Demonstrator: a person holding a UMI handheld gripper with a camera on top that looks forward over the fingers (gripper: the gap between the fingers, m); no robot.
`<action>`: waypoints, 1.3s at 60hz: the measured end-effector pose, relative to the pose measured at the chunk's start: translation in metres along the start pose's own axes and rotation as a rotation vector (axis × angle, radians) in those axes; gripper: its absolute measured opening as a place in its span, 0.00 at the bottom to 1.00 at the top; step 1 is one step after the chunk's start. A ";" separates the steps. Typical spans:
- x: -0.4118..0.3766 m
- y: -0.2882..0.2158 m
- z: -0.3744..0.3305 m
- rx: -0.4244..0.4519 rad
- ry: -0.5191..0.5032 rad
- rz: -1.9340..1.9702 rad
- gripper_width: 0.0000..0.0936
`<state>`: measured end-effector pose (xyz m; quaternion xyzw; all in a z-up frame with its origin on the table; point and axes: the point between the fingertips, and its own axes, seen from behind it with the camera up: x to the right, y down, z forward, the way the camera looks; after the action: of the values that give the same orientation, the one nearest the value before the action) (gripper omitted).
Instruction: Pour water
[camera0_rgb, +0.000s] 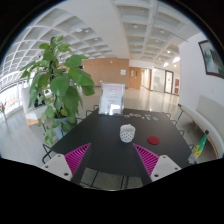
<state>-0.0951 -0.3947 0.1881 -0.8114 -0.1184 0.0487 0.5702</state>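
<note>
A white patterned cup (127, 132) stands upright on the dark table (105, 145), well ahead of my fingers. A small red object (153, 140), perhaps a lid or low dish, lies to its right on the table. My gripper (112, 158) is held above the near part of the table with its fingers spread wide. The pink pads (77, 155) show at either side with nothing between them. I see no water.
A large leafy potted plant (55, 85) stands at the table's left. A white chair (112, 98) is at the far end. A green and yellow object (201, 147) sits by the right edge. An open hall lies beyond.
</note>
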 end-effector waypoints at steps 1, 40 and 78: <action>0.002 0.001 -0.006 -0.005 0.003 0.007 0.91; 0.334 0.137 -0.010 -0.201 0.374 0.112 0.91; 0.498 0.128 0.073 0.011 0.491 0.157 0.57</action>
<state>0.3881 -0.2460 0.0710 -0.8025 0.0873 -0.1052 0.5808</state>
